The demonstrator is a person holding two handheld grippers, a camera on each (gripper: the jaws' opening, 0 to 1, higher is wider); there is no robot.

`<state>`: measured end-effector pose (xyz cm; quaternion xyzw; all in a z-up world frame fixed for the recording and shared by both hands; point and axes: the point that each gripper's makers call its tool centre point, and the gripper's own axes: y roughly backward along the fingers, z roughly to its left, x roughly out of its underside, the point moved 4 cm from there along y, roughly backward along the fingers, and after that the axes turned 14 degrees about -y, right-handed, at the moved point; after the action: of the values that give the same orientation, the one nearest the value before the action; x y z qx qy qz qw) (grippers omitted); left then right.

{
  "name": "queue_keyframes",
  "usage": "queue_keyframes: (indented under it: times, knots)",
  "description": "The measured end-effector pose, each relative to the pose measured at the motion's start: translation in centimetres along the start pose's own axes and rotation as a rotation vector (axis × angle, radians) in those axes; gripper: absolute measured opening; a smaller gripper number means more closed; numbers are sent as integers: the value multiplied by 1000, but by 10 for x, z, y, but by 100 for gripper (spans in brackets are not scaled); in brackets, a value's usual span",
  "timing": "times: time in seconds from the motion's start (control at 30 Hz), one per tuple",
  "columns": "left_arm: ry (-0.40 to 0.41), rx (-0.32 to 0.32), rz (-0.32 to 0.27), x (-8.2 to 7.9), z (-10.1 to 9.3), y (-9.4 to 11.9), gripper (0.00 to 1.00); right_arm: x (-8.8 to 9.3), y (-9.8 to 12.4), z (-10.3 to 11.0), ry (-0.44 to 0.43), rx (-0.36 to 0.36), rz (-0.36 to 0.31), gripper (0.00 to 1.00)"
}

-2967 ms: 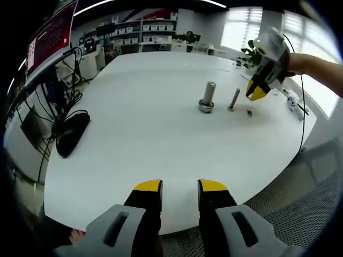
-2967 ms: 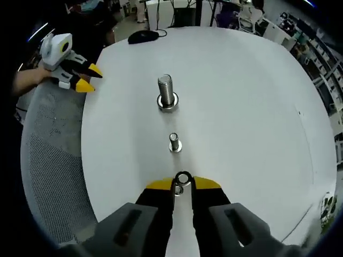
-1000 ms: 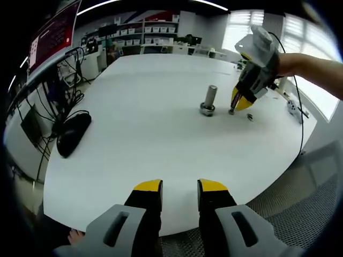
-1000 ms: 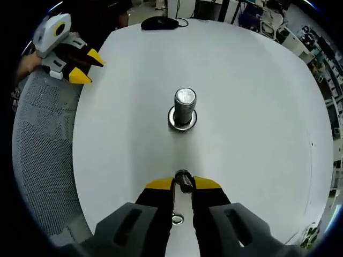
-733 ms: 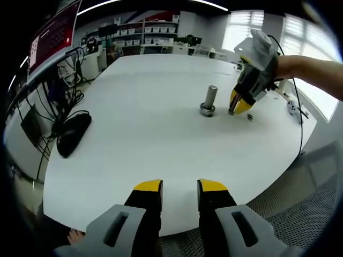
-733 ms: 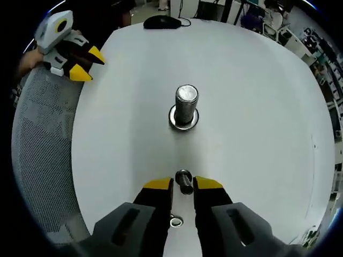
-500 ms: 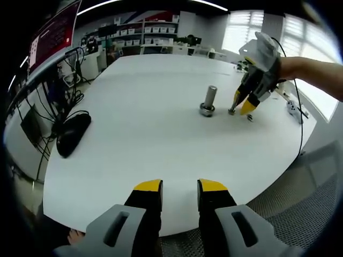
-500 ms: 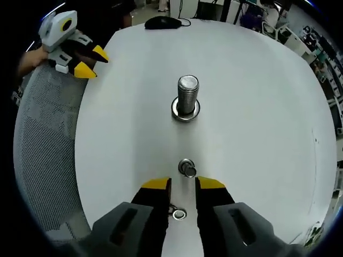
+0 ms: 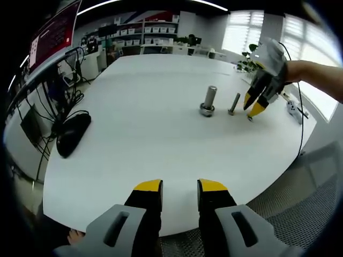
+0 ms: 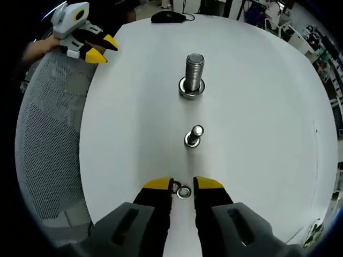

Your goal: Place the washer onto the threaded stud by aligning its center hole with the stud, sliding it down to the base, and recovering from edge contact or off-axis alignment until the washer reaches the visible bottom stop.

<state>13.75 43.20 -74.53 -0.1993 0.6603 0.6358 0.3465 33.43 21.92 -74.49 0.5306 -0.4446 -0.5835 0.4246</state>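
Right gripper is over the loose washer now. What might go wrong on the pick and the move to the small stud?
The washer lies flat on the table between the open jaws of the right gripper, so closing may skid it away instead of gripping it. The small stud is thin and freestanding, so an off-axis approach might tip it. The large bolt stands just beyond, in line, so overshoot could bump it.

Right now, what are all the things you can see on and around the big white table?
Table: one, white, round, under everything.
Large threaded stud: one, silver, upright mid-table, ring at its base.
Small stud: one, silver, upright, nearer the right gripper.
Washer: one, silver, flat on the table between the right gripper's jaws.
Mouse: one, black, at the table edge.
Left gripper: yellow-tipped, open, empty.
Right gripper: yellow-tipped, open, straddling the washer.
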Motion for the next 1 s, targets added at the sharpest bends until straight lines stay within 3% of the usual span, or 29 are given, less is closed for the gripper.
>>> queue_keyframes:
  times: [0.37, 0.77, 1.0]
  knots:
    - [2, -1, 0, 0, 1, 0, 24, 16, -2, -2, 70, -36, 55, 18]
    - [0, -2, 1, 0, 0, 0, 23, 17, -13, -8, 195, -26, 94, 18]
    - [-2, -3, 2, 0, 1, 0, 23, 15, -14, -8, 208, -21, 91, 15]
